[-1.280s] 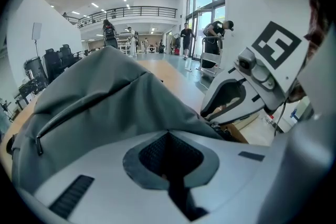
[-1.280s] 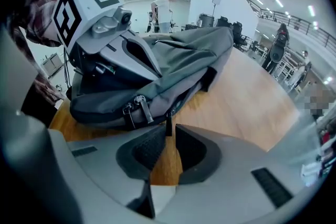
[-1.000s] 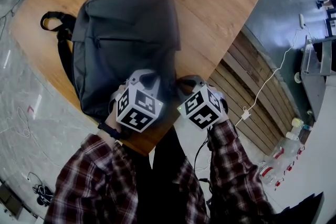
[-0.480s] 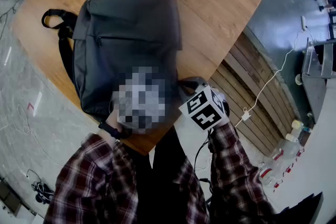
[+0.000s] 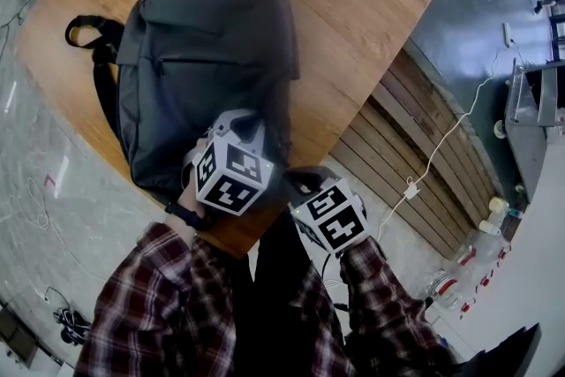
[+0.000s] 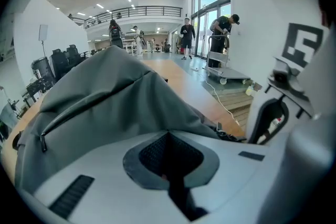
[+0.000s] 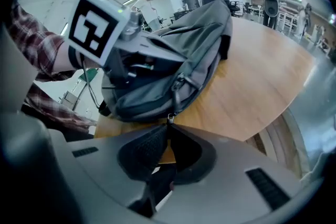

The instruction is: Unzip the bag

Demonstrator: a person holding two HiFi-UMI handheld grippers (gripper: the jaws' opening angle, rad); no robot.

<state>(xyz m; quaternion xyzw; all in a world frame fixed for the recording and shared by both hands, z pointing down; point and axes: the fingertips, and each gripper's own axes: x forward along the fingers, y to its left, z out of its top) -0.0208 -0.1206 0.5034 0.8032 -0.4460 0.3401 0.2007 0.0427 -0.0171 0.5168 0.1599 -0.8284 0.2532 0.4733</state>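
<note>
Plaid sleeves (image 5: 168,296) reach down to the two marker cubes at the desk's near edge. The right tongs (image 7: 168,126) are shut tight on the zip pull (image 7: 169,118), a small metal ring nipped at their very tips. From it a short tab runs up to the bag's near corner. The left tongs (image 6: 168,135) are closed too, pinching the bag's grey cloth at its near end, and the cloth rises in a ridge just past them. In the head view they sit over that end of the bag, to the left of the right tongs, which hang just off the desk edge.

The bag (image 5: 203,57) lies flat on the wooden desk (image 5: 371,4), its near end at the edge. Its black straps (image 5: 93,40) trail at the far left. To the right, below the desk, are wooden slats (image 5: 415,154), a white cable (image 5: 455,132) and bottles (image 5: 494,216) on the floor. Far off in the hall, people (image 6: 223,34) stand by tall windows.
</note>
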